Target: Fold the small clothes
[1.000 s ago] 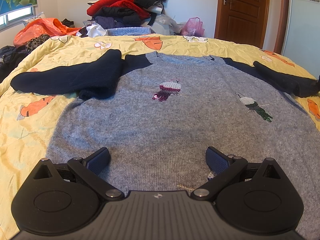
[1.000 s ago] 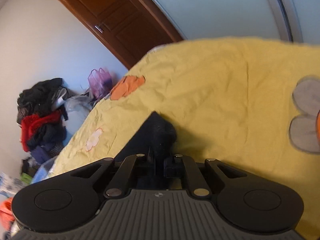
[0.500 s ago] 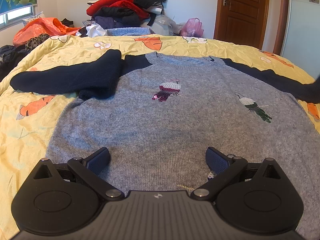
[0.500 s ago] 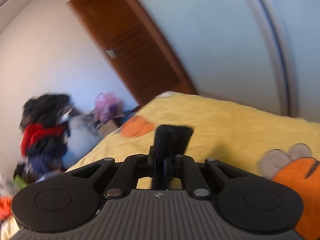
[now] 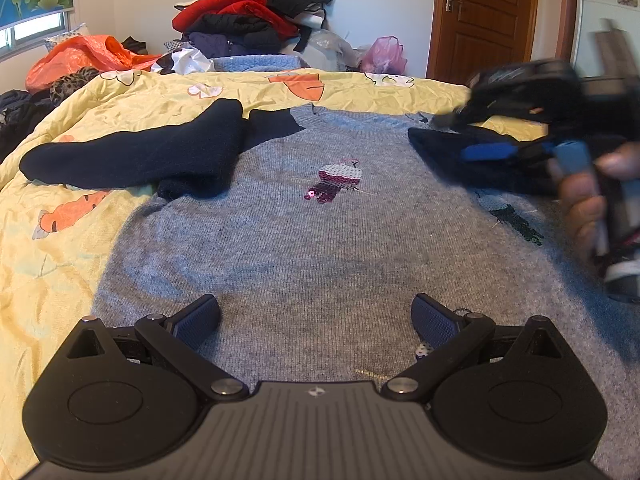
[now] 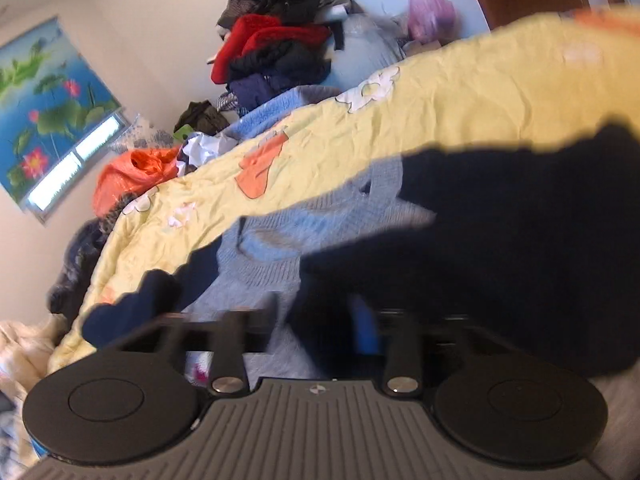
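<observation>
The grey sweater (image 5: 320, 240) lies flat on the bed (image 5: 60, 272), sleeves only partly folded: right tool (image 5: 490, 151) clamps the right sleeve (image 5: 448, 152) at frame right, left tool (image 5: 316, 318) spread apart, body unfolded.

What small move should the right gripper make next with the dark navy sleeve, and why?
Probably lower the dark navy sleeve onto the grey knitted sweater's chest and release: the right gripper already holds it above the chest, while the left gripper waits open at the hem.
</observation>
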Tool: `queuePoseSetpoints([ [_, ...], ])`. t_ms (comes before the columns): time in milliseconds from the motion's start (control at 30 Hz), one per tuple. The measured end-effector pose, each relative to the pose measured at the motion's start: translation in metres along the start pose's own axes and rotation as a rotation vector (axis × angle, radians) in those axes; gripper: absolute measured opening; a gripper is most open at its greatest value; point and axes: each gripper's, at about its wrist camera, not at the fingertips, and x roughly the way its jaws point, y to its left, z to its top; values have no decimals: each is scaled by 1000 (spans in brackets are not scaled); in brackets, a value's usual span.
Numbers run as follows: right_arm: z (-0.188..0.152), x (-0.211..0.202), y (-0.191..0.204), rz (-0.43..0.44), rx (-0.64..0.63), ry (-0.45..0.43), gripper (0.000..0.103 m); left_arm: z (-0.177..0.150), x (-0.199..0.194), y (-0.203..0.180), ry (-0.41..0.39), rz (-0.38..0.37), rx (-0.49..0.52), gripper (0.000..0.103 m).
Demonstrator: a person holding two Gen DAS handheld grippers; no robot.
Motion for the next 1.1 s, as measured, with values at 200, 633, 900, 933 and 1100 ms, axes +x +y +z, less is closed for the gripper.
queuePoseSetpoints([
  [200, -26, -71, -43, 140, 175, -136, 68, 0, -1, 2, 1, -7, -3, 103],
  [633, -56, -86, -94, 355, 345, -178, 78, 104, 68, 4, 147, -504, -531, 102],
  [900, -57, -85, -101, 397, 386, -193, 80, 117, 117, -47, 249, -378, -383, 22],
  [933, -58, -85, -101, 402, 389, -194, 81, 118, 121, -45, 261, -363, -393, 12],
  [1100, -58, -84, -103, 417, 395, -194, 82, 127, 92, -35, 153, -299, -349, 6],
])
